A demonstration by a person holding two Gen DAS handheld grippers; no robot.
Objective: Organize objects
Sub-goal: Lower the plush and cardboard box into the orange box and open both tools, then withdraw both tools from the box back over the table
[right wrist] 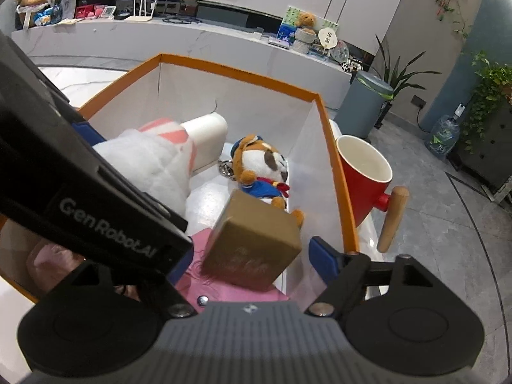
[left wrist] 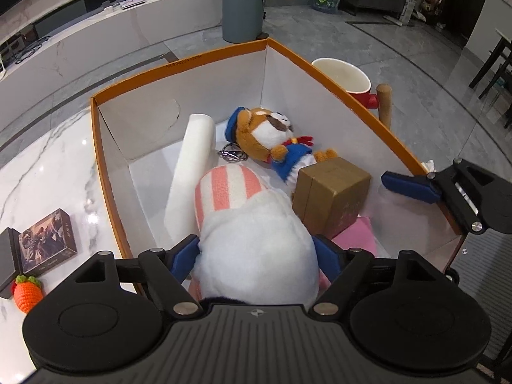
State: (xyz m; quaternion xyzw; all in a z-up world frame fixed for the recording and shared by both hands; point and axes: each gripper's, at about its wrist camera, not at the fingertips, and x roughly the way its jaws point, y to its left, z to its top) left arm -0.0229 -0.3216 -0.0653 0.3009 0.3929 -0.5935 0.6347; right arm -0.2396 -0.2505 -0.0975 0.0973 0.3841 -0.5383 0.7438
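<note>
Carton (left wrist: pixel 179 67), orange-rimmed w/ white walls, sits on marble table (left wrist: pixel 48 176). L gripper (left wrist: pixel 256 246) is over carton's near edge w/ white-and-pink striped plush (left wrist: pixel 256 230) between its fingers; blue pads (left wrist: pixel 187 251) touch both flanks, but can't tell whether they press or merely rest on the fur. R gripper (right wrist: pixel 244 257) is released at carton's near right corner: gold box (right wrist: pixel 256 240) stands between its fingers, w/ a gap to the right pad (right wrist: pixel 321 256); its other finger is mostly hidden behind the L gripper's body. Gold box rests tilted on a pink pad (left wrist: pixel 355 236). Further in: white roll (left wrist: pixel 192 160) leaning toward the left wall, and toy dog (left wrist: pixel 272 134) in blue hat lying by the right wall, keyring (left wrist: pixel 232 153) between them. Outside, just beside carton's right wall, red mug (right wrist: pixel 361 176) w/ wooden handle. By table's left edge: card box (left wrist: pixel 48 243), knit carrot (left wrist: pixel 27 291).
</note>
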